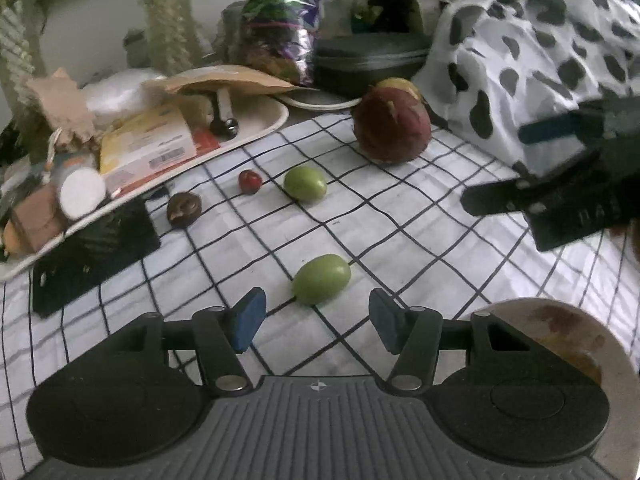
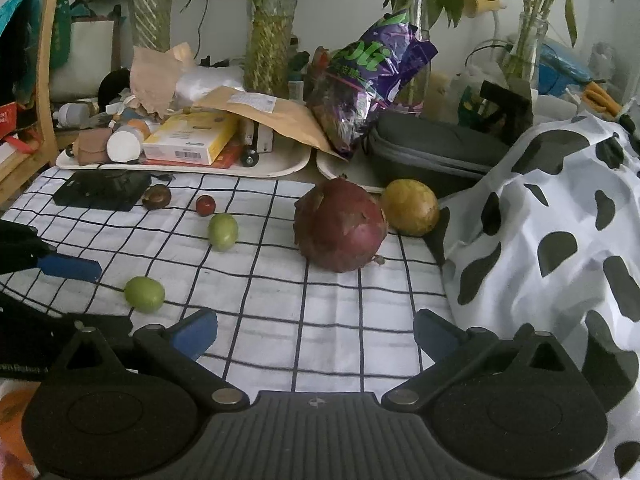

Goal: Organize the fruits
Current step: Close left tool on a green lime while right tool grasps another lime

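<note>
Left wrist view looks along a checked cloth [image 1: 400, 240] spread over the counter, with the fruits scattered across it. Largest is the dark red fruit [image 1: 391, 125] at the far side; the right wrist view shows a yellow fruit [image 2: 410, 207] just beside it, seemingly touching. Next come two green fruits: the farther green fruit [image 1: 305, 183] near mid-cloth, and the nearer green fruit [image 1: 321, 279] lying just ahead of the left tool [image 1: 318, 320]. Smaller again are a brown fruit [image 1: 183, 209] and a small red fruit [image 1: 250, 181], both near a cluttered white tray [image 1: 256, 136] at the cloth's far-left edge.

The left tool's blue pads [image 1: 249, 319] stand apart, empty, roughly centred on the nearer green fruit. The right tool [image 2: 316, 336] is also spread wide and empty, facing the dark red fruit from some way off. A round plate [image 1: 560, 328] shows at the left tool's right; it may be the destination, though that is a guess.

I judge the step in hand to be the left tool's approach to the nearer green fruit. The next move calls for easing forward until the pads flank it, then closing gently, as a smooth oval fruit may roll or squirt out.
</note>
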